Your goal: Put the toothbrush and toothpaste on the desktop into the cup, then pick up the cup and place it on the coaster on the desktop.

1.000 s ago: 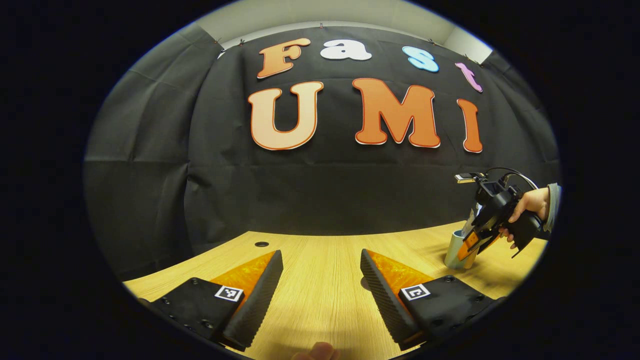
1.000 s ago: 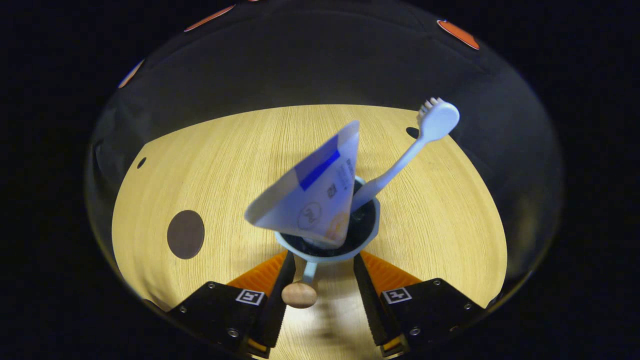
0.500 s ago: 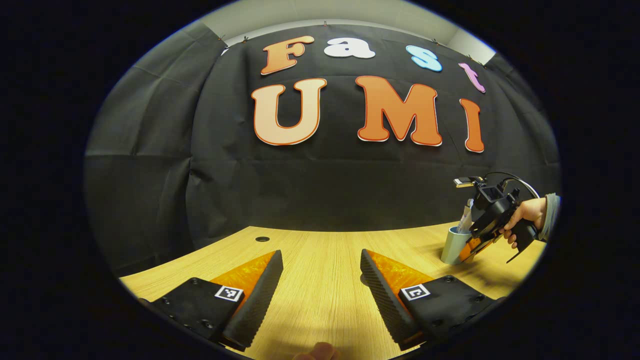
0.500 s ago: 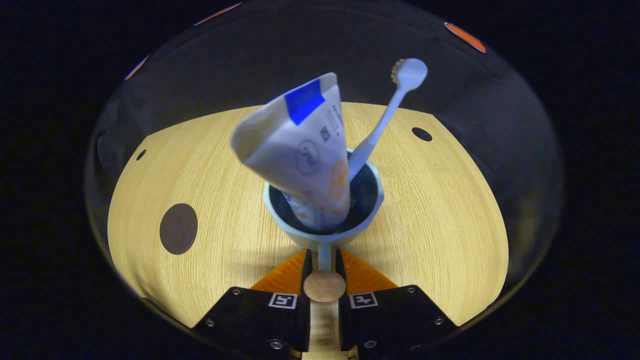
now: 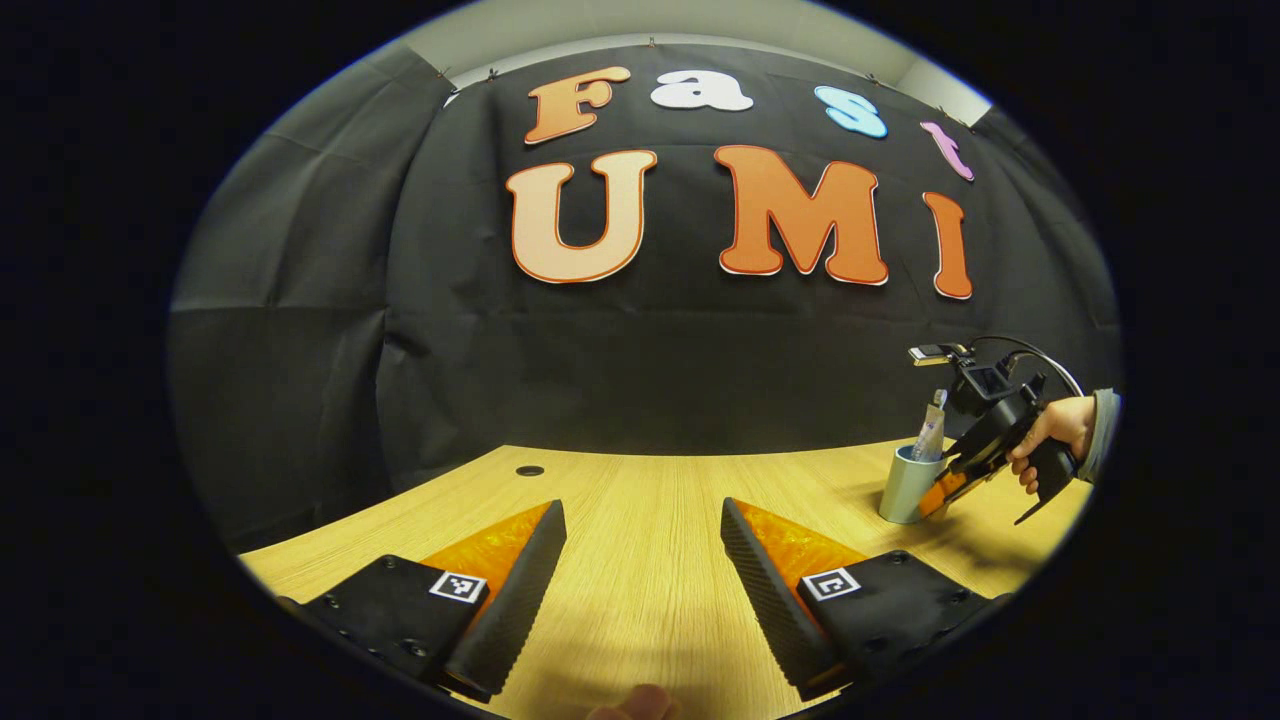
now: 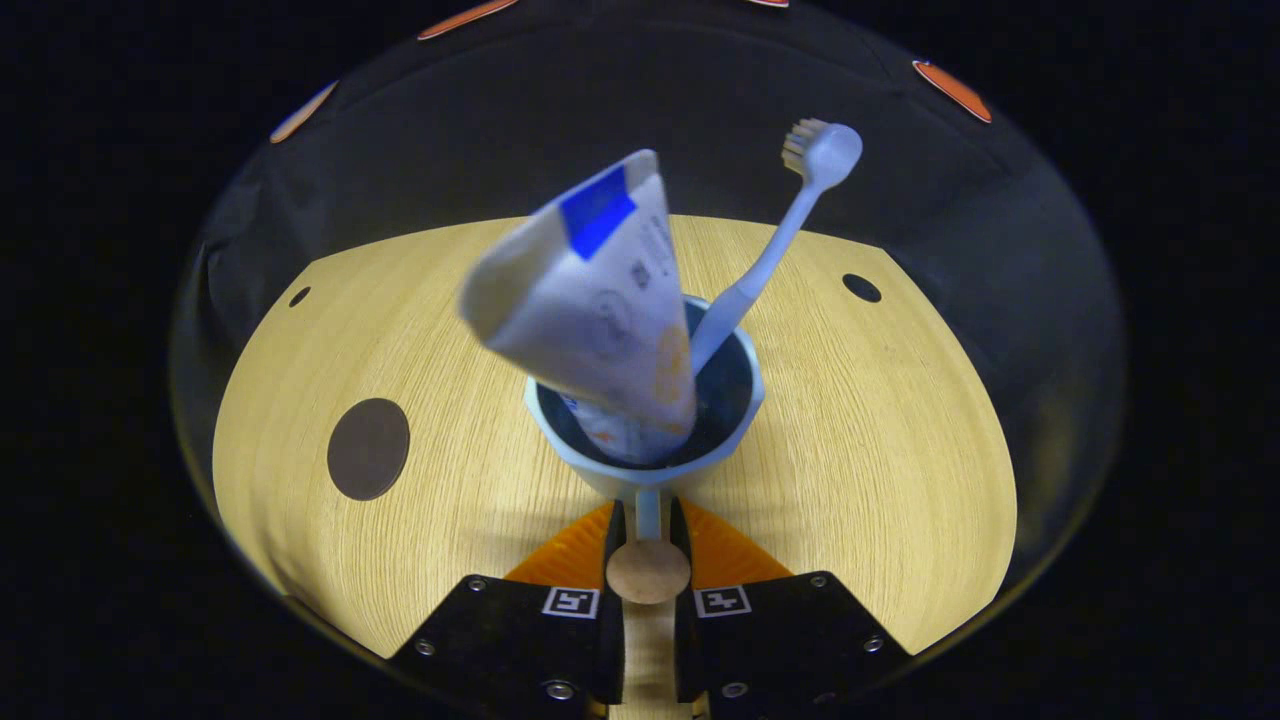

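Since a second ago my right gripper (image 6: 648, 520) has closed up: its fingers stood wide apart either side of the cup's handle then, and now they are pressed together on the thin handle stem (image 6: 648, 514), just ahead of its round wooden knob (image 6: 648, 571). From that I judge the loading step finished and the lift about to start, though I cannot tell whether the cup has left the wood yet.

Working down by size: the pale wooden desktop (image 6: 880, 420) runs out to the black cloth wall. My left gripper (image 5: 640, 560) hangs low over it with its fingers spread wide and nothing between them, well apart from the action.

The pale blue cup (image 6: 645, 470) sits upright in front of my right gripper. Inside it, the white toothpaste tube with a blue band (image 6: 600, 310) leans left, and the light blue toothbrush (image 6: 770, 250) leans right, bristles up.

The round dark brown coaster (image 6: 368, 449) lies flat to the cup's left, well apart from it.
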`<action>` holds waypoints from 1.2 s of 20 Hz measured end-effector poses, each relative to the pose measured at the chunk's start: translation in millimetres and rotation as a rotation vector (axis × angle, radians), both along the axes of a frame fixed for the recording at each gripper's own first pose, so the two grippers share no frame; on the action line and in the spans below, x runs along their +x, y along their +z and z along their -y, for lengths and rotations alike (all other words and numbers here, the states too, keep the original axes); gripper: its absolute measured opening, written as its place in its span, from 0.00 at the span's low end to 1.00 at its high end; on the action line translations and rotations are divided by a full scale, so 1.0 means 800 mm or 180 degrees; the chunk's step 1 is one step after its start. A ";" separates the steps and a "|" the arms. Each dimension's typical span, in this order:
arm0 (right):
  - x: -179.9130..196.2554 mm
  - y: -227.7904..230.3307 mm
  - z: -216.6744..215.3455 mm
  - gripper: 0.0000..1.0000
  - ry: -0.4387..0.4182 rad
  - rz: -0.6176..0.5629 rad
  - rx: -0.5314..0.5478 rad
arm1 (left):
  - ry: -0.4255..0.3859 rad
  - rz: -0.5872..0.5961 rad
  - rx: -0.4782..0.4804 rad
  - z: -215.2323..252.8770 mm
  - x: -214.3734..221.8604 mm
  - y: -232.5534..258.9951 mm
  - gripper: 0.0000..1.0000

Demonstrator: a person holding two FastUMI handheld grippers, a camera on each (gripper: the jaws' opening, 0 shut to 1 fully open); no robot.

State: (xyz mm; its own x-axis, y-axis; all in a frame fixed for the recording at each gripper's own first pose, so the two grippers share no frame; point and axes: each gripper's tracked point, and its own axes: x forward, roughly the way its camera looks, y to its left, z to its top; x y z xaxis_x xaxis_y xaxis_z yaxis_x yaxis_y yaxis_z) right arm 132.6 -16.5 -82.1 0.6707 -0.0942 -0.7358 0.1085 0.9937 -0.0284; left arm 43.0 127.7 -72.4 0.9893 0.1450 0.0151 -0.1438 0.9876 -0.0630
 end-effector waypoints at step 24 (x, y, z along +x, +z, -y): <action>0.010 0.020 -0.050 0.19 0.0775 0.0334 0.0049 | -0.0027 -0.0094 -0.0046 0.000 -0.015 -0.028 0.99</action>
State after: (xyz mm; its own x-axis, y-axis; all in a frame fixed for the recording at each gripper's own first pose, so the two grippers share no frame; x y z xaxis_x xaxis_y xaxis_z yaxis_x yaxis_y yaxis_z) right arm 140.9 23.8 -66.1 0.7449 0.0900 -0.6611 -0.1324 0.9911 -0.0143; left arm 30.7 127.4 -94.6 0.9905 0.1367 -0.0162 -0.1375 0.9878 -0.0732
